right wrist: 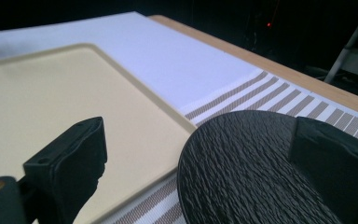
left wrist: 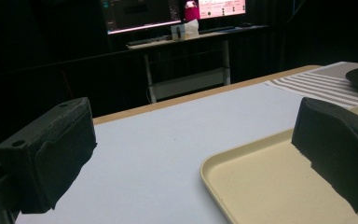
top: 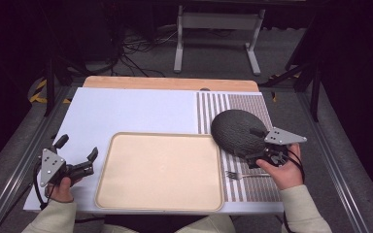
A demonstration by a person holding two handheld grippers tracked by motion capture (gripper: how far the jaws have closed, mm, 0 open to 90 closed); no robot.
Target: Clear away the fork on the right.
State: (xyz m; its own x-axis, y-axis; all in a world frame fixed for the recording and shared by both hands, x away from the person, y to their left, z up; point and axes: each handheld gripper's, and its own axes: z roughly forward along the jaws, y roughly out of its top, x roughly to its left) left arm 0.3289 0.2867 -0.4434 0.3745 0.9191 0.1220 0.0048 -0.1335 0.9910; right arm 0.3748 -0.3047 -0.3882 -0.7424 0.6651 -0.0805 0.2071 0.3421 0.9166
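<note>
A dark, rough-textured round plate (top: pixel 235 131) is over the striped placemat (top: pixel 213 107) at the right, and its left edge reaches the beige tray (top: pixel 160 170). My right gripper (top: pixel 255 148) is at the plate's near right side. In the right gripper view the jaws stand wide apart, so the gripper (right wrist: pixel 200 158) is open. The plate (right wrist: pixel 242 172) lies between them and against the right jaw. My left gripper (top: pixel 79 146) is open and holds nothing, just left of the tray on the white mat. The tray's corner (left wrist: pixel 261 186) lies between its jaws (left wrist: pixel 196 154).
A fork (top: pixel 240 175) lies on the placemat near the front edge, beside the right hand. The tray (right wrist: pixel 37 102) holds nothing. A wooden table edge (top: pixel 170 82) runs along the back. Beyond it are a desk frame and cables on the floor.
</note>
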